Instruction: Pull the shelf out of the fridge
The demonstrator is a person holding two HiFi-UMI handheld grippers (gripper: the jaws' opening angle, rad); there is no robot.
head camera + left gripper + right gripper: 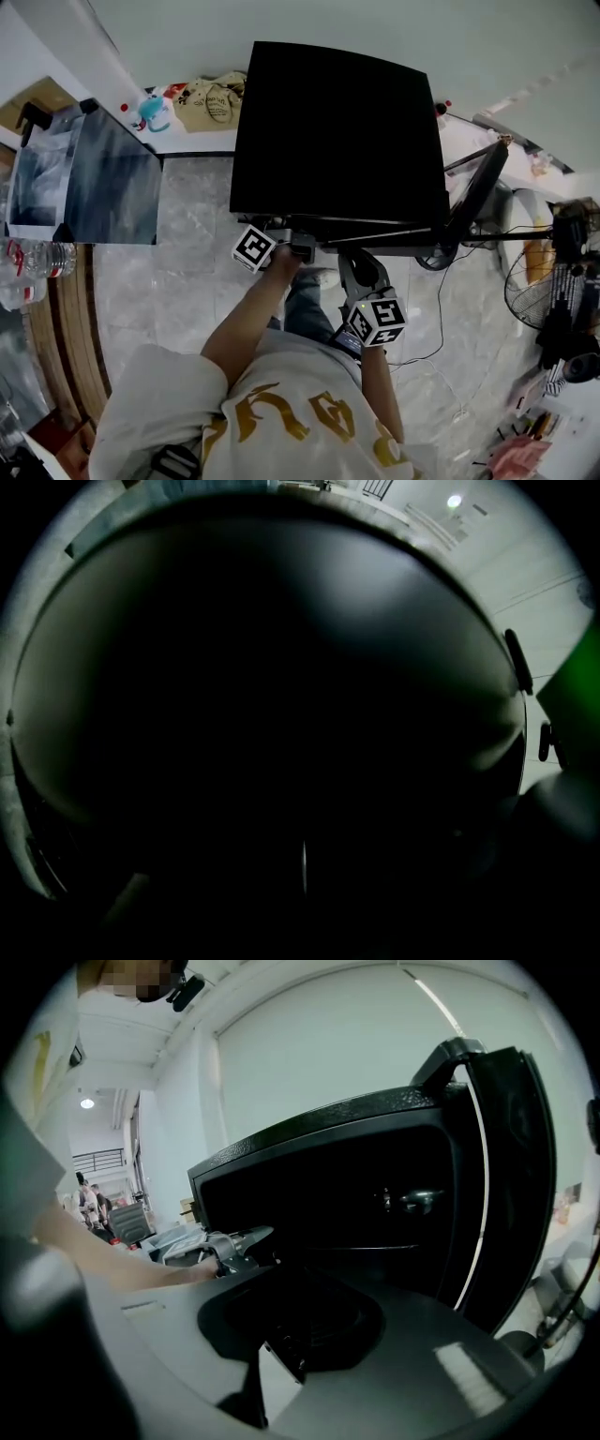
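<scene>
A small black fridge [337, 131] stands below me with its door [473, 192] swung open to the right. My left gripper [302, 246] reaches into the front of the open compartment. The left gripper view is almost wholly dark, so its jaws and the shelf are hidden there. In the right gripper view the left gripper [234, 1239] sits at the compartment's lower left edge, and a thin pale line [375, 1248] crosses the dark interior. My right gripper [361, 272] hangs just in front of the fridge, apart from it. Its jaws are not clear in any view.
A grey box [89, 178] stands left of the fridge, with water bottles [33, 262] nearer me. A fan [534, 291] and cables lie on the floor at right. Bags [211, 98] rest against the back wall. The person's legs stand on the tiled floor [178, 281].
</scene>
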